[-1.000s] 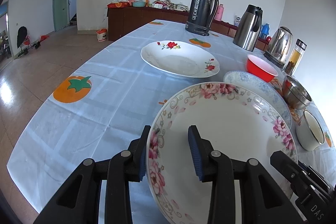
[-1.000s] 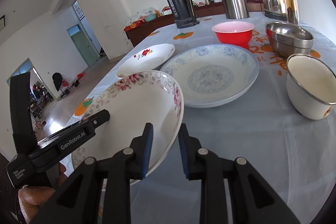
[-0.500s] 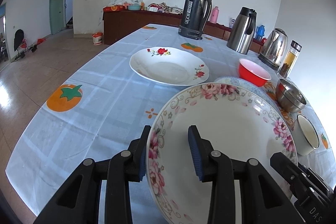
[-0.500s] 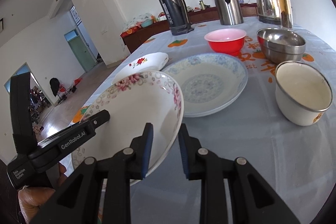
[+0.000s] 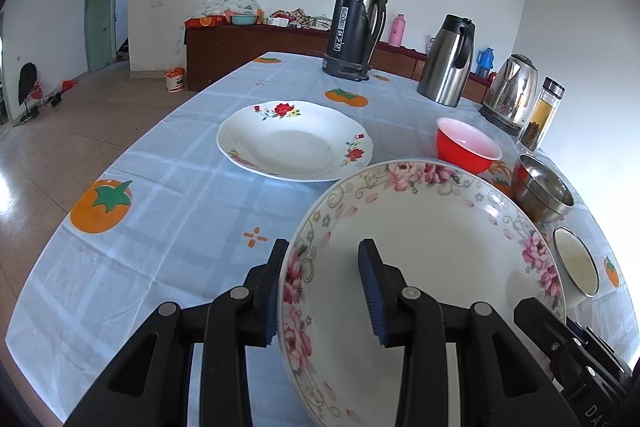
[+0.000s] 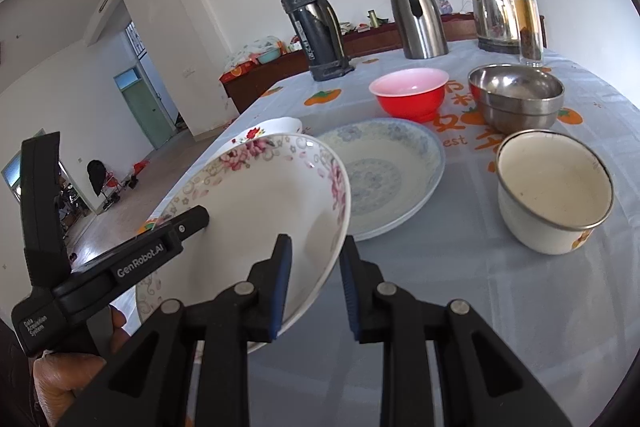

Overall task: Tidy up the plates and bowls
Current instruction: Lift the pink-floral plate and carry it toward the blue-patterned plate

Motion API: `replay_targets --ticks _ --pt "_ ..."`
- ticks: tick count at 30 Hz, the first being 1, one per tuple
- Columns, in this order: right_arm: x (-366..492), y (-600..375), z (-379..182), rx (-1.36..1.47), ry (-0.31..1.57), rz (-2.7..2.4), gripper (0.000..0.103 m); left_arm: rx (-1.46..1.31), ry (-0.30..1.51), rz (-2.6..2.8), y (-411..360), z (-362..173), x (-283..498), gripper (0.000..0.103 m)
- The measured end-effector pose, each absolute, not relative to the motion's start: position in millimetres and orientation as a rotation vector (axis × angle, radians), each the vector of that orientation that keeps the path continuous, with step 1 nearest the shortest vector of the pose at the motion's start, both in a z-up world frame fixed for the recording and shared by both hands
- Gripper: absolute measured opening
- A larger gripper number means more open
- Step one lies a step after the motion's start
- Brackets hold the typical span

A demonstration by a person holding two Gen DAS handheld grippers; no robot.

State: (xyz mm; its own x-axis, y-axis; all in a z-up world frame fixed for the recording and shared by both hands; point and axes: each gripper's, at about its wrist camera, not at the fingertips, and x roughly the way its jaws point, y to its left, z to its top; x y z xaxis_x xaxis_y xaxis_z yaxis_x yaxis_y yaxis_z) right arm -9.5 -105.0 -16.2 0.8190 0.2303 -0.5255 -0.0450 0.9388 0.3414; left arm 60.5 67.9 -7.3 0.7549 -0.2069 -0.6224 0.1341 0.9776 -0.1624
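Both the left gripper (image 5: 322,287) and right gripper (image 6: 314,287) pinch the pink-flowered plate (image 5: 432,267) aloft; next, probably lower it onto the blue-patterned plate (image 6: 416,183).

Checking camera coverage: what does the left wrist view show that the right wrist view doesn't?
Left wrist only: the whole rose plate, mostly hidden in the right view, and a pink flask on the sideboard.

Right wrist only: the blue plate, hidden in the left view behind the held plate, and the hand holding the left claw.

Both: the pink-flowered plate, gripped at opposite rims by the left claw and right claw, the red bowl, steel bowl, enamel cup, flasks and kettle.
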Motion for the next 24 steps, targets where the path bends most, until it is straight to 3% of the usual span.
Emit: replay_targets --ticks 24 --pt "8.8 -148.4 -21.5 0.367 0.597 0.056 0.025 -0.081 0.718 -0.26 16.7 -13.7 97.1 0.038"
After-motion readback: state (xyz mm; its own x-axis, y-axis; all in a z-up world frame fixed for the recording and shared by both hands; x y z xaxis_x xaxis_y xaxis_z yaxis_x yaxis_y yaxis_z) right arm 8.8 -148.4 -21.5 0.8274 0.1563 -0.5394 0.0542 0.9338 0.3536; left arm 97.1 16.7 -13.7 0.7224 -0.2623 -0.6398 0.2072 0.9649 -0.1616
